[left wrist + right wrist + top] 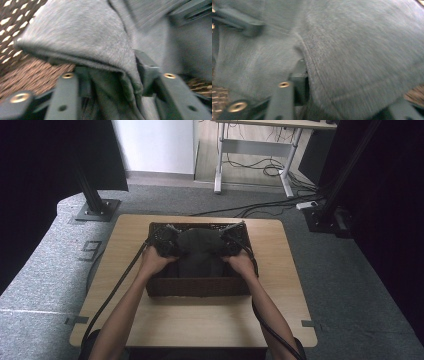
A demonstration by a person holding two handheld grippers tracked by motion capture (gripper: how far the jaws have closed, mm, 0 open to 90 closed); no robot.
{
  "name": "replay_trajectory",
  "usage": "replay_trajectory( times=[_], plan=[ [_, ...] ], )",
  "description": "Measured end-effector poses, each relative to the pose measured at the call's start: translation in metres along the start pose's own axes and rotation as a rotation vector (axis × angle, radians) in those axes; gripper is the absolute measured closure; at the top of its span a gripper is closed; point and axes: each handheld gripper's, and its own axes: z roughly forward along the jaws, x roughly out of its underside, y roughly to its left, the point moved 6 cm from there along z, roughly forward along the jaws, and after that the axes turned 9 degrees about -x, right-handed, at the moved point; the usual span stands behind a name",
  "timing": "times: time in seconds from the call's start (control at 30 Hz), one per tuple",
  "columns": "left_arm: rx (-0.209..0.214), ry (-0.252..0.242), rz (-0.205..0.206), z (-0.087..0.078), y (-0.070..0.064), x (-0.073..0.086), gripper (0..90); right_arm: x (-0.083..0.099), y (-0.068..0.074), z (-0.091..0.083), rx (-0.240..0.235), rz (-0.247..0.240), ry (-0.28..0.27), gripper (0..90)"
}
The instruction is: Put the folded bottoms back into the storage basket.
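Left gripper [110, 75] and right gripper [347, 100] clamped on grey garment [200, 251], inside woven basket [197, 287], no writing legible

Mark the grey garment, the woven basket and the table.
grey garment [200, 251]: high view, middle of the bundled cloth.
woven basket [197, 286]: high view, near wall.
table [200, 320]: high view, bare wood in front.

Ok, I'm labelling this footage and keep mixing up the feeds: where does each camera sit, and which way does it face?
High view: above the person's side, facing forward and down on the table and woven basket; both forearms show.
Left gripper view: rides the left gripper, looking along its jaws clamped on grey cloth.
Right gripper view: rides the right gripper, facing the same cloth; one jaw shows.
Shared: the cloth and basket weave.
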Motion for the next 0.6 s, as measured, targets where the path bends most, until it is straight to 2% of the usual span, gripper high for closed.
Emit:
replay_trajectory(
  times=[0.07, 0.17, 0.23, 0.27, 0.4, 0.5, 0.6],
  plan=[
    [-0.04, 0.007, -0.017, -0.001, 0.004, 0.0, 38.5, 0.003, -0.008, -0.001, 0.055, 0.021, 0.009, 34.7],
    [-0.119, -0.012, -0.02, -0.01, 0.013, -0.002, 30.8, 0.001, -0.016, -0.009, 0.12, 0.026, -0.039, 22.2],
    [-0.126, -0.018, -0.02, -0.017, 0.018, -0.002, 29.8, -0.003, -0.018, -0.016, 0.177, 0.004, -0.067, 16.2],
    [-0.138, -0.026, -0.02, -0.02, 0.02, -0.003, 28.6, -0.005, -0.018, -0.02, 0.198, -0.007, -0.074, 16.1],
    [-0.174, -0.052, 0.014, -0.031, 0.023, -0.002, 23.7, -0.01, -0.015, -0.03, 0.205, -0.036, -0.097, 13.5],
    [-0.161, -0.075, 0.022, -0.037, 0.023, -0.001, 21.0, -0.01, -0.012, -0.035, 0.186, -0.055, -0.123, 13.3],
    [-0.152, -0.098, 0.026, -0.042, 0.023, 0.001, 17.4, -0.008, -0.009, -0.039, 0.164, -0.061, -0.126, 13.0]
  ],
)
